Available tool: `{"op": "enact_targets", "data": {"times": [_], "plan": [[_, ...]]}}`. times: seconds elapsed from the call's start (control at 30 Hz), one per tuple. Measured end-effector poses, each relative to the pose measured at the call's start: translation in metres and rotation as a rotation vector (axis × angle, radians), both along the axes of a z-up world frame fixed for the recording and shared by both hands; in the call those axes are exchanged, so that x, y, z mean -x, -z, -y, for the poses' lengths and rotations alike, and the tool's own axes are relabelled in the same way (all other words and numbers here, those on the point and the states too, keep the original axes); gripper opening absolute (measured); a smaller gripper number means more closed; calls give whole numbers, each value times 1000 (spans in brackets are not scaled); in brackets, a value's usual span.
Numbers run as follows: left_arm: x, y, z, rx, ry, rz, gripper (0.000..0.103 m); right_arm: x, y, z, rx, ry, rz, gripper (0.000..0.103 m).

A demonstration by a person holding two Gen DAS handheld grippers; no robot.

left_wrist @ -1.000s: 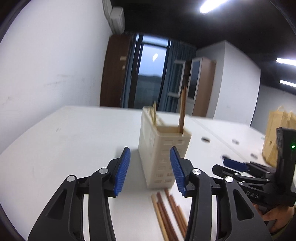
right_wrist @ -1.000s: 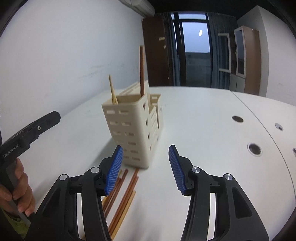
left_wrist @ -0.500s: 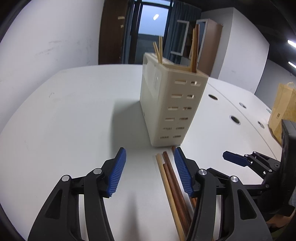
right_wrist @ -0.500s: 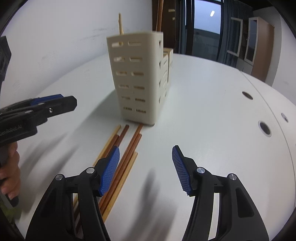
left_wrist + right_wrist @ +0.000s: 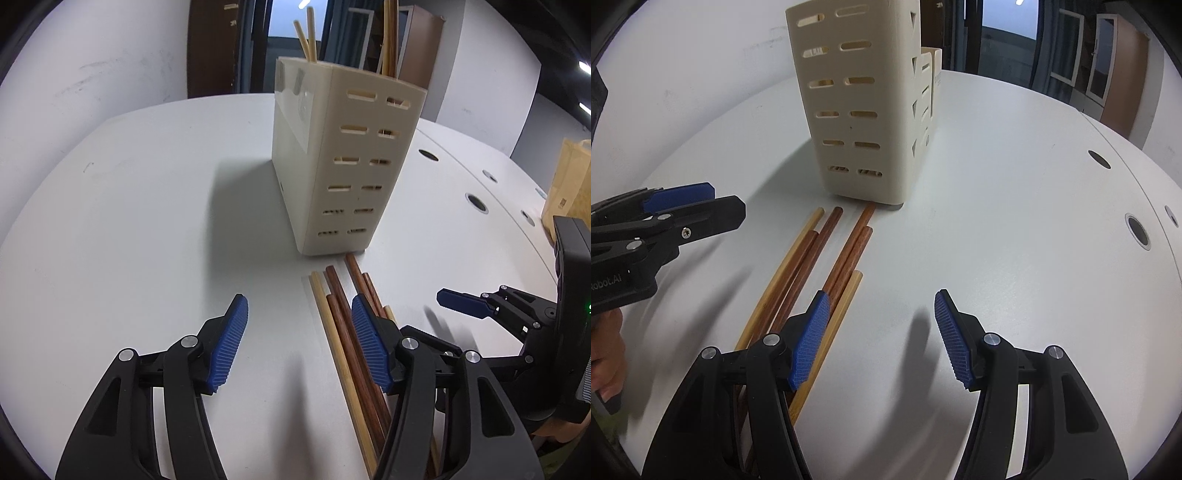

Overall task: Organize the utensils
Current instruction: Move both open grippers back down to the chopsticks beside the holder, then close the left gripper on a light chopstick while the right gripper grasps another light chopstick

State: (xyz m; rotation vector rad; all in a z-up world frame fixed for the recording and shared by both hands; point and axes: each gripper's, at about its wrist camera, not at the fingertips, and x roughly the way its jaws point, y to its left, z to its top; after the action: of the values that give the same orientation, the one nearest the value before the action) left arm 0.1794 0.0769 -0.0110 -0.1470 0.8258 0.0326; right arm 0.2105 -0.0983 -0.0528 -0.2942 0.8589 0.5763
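A big white table [image 5: 140, 206] is holding a tall cream holder [image 5: 343, 166] with little slots. Brown and light sticks [image 5: 827, 258] are lying flat on the table, side by side, right by the holder's bottom.

Dim room, ceiling strip lights, soft shadows, fisheye edge warp

Utensil holder [image 5: 343, 162] is set upright on the tabletop [image 5: 147, 206], with several chopsticks [image 5: 388, 40] held upright inside it. A loose bundle of chopsticks [image 5: 812, 273] is laid flat on the tabletop just before the holder's near wall. Round grommet holes [image 5: 1137, 232] are spaced along the tabletop's right edge.
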Motion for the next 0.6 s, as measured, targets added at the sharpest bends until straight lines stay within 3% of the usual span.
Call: {"op": "enact_targets", "data": {"times": [0.6], "plan": [[-11,21,2,-5,13,-80,59,15,11,-4,53,6,-16,59]]}}
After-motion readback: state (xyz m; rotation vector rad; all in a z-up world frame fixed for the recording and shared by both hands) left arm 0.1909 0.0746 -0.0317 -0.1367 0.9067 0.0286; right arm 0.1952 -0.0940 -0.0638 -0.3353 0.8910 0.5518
